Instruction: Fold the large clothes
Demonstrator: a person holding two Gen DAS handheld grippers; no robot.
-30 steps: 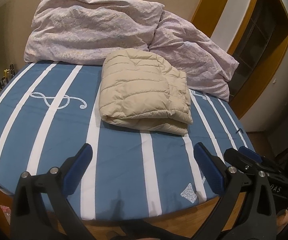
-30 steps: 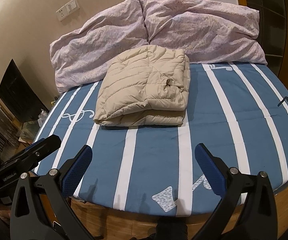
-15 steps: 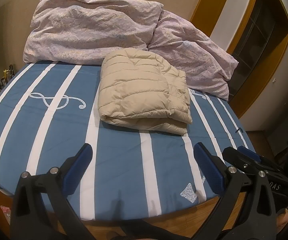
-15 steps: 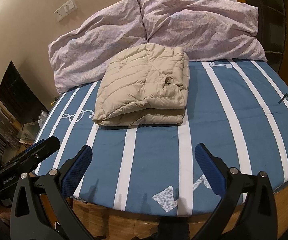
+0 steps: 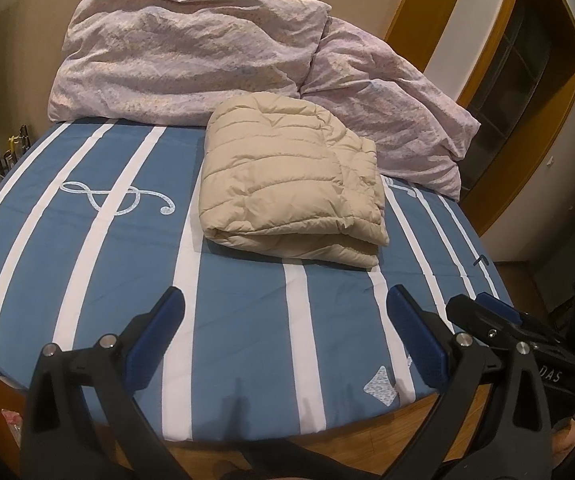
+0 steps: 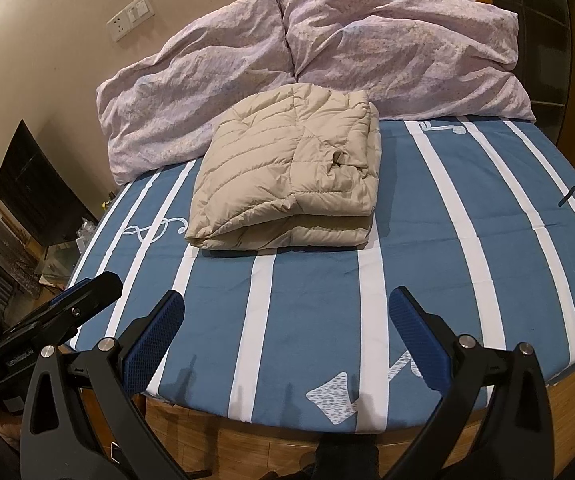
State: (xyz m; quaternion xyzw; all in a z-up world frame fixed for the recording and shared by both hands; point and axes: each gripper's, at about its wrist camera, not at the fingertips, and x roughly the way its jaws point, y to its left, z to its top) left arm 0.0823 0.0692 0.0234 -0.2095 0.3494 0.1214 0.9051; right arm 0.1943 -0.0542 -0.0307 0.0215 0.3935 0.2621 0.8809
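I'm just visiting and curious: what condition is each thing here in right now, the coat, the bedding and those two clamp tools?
Jacket: folded into a compact bundle, lying on the bed.
Duvet: crumpled, heaped at the head of the bed.
Sheet: spread flat.
Left gripper: open, empty, above the bed's foot.
Right gripper: open, empty, likewise.

We see very little change. In the left view our right gripper [image 5: 483,312] sits a bit higher at the right edge than a second ago. In the right view the folded jacket [image 6: 287,176] looks a tiny bit farther away.
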